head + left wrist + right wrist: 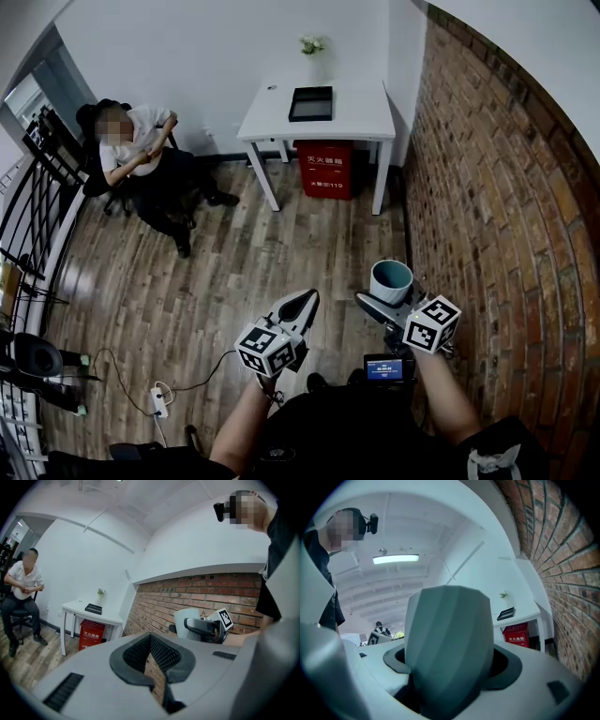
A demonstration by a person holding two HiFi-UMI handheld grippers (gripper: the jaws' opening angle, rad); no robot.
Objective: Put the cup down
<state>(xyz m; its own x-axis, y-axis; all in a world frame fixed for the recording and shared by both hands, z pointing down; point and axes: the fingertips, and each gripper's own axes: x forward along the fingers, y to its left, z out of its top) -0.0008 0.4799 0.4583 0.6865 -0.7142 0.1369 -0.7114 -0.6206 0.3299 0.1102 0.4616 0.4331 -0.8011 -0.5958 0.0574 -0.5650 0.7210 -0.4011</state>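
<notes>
A grey-green faceted cup point(391, 281) is held upright in the air by my right gripper point(384, 302), close to the brick wall. In the right gripper view the cup point(450, 648) fills the space between the jaws, which are shut on it. My left gripper point(302, 306) hangs beside it, to the left, with its jaws closed together and nothing between them. The left gripper view shows the cup point(187, 620) and the right gripper point(204, 627) off to the right, against the bricks. A white table point(352, 117) stands far ahead by the back wall.
On the table lie a black tray point(311, 103) and a small plant point(312, 45); a red box point(325, 169) sits under it. A seated person point(141, 155) is at the left. A brick wall point(497, 206) runs along the right. Cables and a power strip point(160, 400) lie on the wood floor.
</notes>
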